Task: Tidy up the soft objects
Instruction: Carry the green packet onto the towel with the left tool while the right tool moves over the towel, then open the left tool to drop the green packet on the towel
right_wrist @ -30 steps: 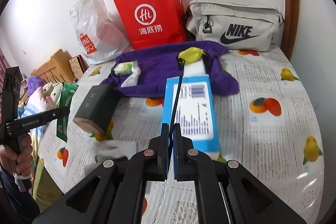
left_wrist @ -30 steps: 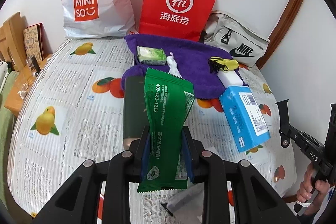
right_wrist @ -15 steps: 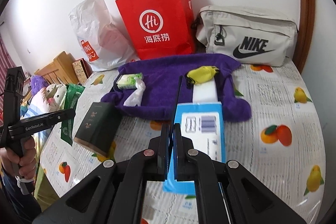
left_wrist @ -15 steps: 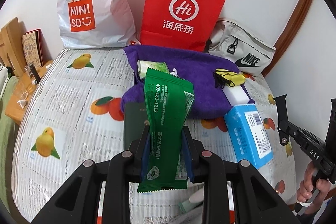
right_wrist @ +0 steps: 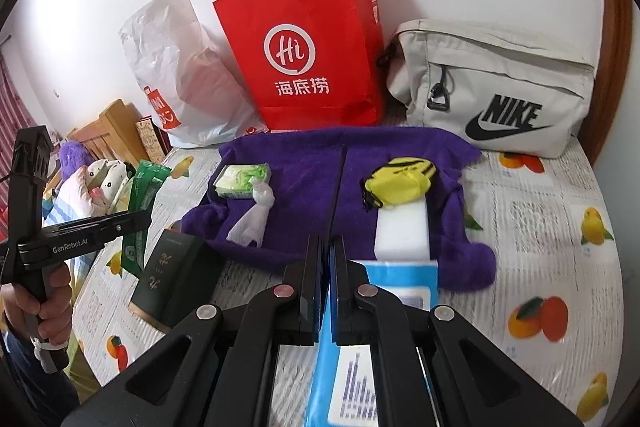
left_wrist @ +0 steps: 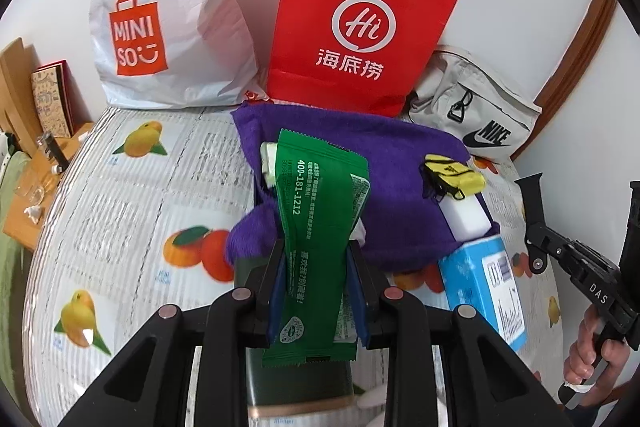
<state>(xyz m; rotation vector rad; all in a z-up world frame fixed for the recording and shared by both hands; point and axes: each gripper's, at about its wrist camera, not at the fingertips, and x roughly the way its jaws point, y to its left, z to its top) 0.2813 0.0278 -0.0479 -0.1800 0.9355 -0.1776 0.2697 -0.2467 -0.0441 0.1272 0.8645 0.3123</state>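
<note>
My left gripper (left_wrist: 316, 267) is shut on a green snack packet (left_wrist: 320, 211) and holds it upright above the near edge of the purple towel (left_wrist: 400, 163). The packet also shows in the right wrist view (right_wrist: 142, 195). My right gripper (right_wrist: 329, 259) is shut on a thin black card (right_wrist: 338, 187), held edge-on above the blue box (right_wrist: 400, 291). On the towel (right_wrist: 304, 179) lie a green tissue pack (right_wrist: 242, 181), a white knotted bag (right_wrist: 254, 219), a yellow pouch (right_wrist: 400, 181) and a white block (right_wrist: 402, 231).
A Miniso bag (left_wrist: 168, 11), a red paper bag (left_wrist: 360, 27) and a grey Nike bag (right_wrist: 500, 91) stand along the back wall. A dark green box (right_wrist: 176, 279) lies on the fruit-print cover (right_wrist: 560, 227). A wooden stand (left_wrist: 24, 195) is at the left.
Both grippers have moved forward toward the towel. The green packet now hangs over the towel's near edge, and the blue box sits lower under the right gripper.
</note>
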